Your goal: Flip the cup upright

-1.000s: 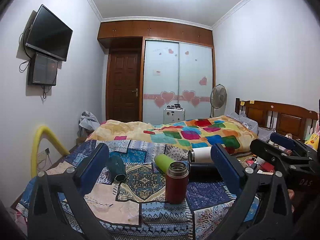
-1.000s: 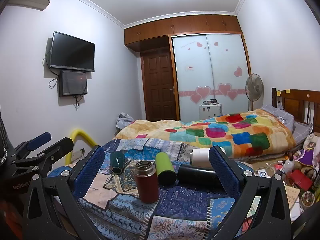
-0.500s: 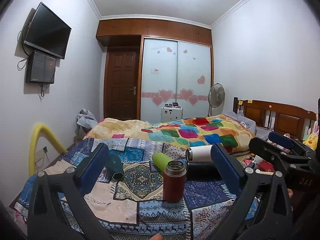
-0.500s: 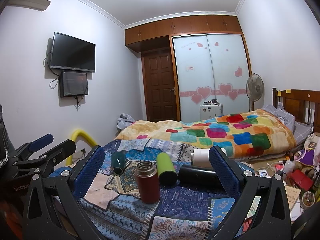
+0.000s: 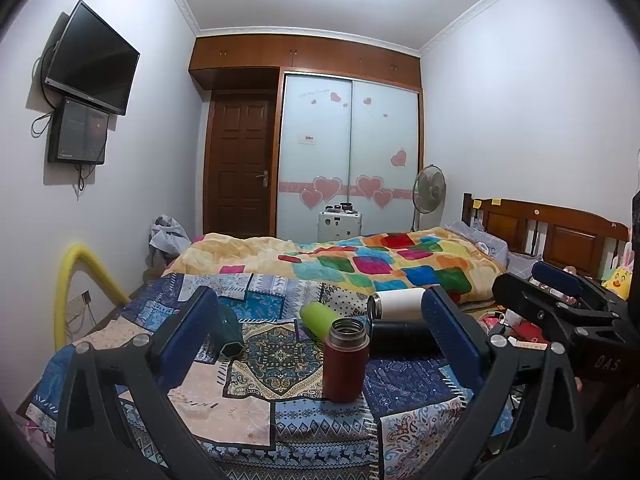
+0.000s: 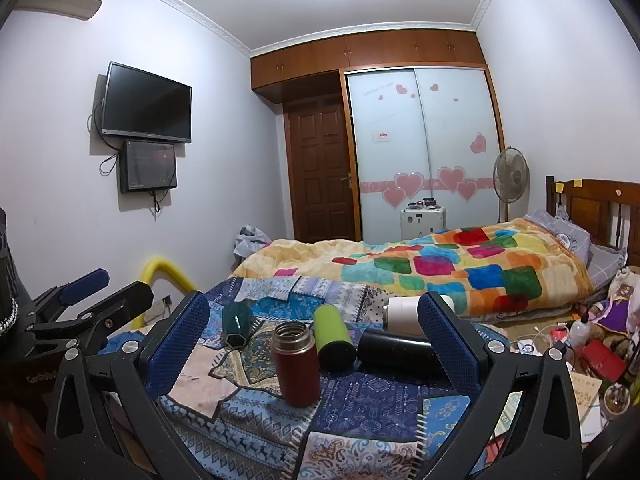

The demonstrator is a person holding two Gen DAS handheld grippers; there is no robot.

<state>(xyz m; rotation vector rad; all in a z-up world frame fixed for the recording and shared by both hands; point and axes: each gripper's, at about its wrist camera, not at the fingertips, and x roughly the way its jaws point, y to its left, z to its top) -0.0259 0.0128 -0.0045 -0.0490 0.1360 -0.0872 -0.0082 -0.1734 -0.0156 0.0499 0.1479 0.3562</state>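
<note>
A dark red flask (image 5: 345, 359) (image 6: 296, 363) stands upright, mouth open, on the patchwork cloth (image 5: 256, 408) (image 6: 360, 404). Behind it several cups lie on their sides: a lime green one (image 5: 317, 318) (image 6: 333, 336), a black one (image 5: 404, 337) (image 6: 396, 354), a white one (image 5: 396, 303) (image 6: 402, 314) and a dark green one (image 5: 229, 330) (image 6: 237, 324). My left gripper (image 5: 320, 344) is open and empty, held back from the cups. My right gripper (image 6: 312, 344) is open and empty too, also short of them. Each gripper shows in the other's view, the right (image 5: 556, 300) and the left (image 6: 84, 304).
A bed with a colourful quilt (image 5: 380, 264) lies behind the cloth. A yellow foam tube (image 5: 76, 280) stands at the left wall. Clutter (image 6: 592, 344) lies on the floor at the right. A fan (image 6: 510, 176) and wardrobe stand at the back.
Both views have shifted only slightly; the left gripper has drifted a little. The cups have not moved and both grippers stay open.
</note>
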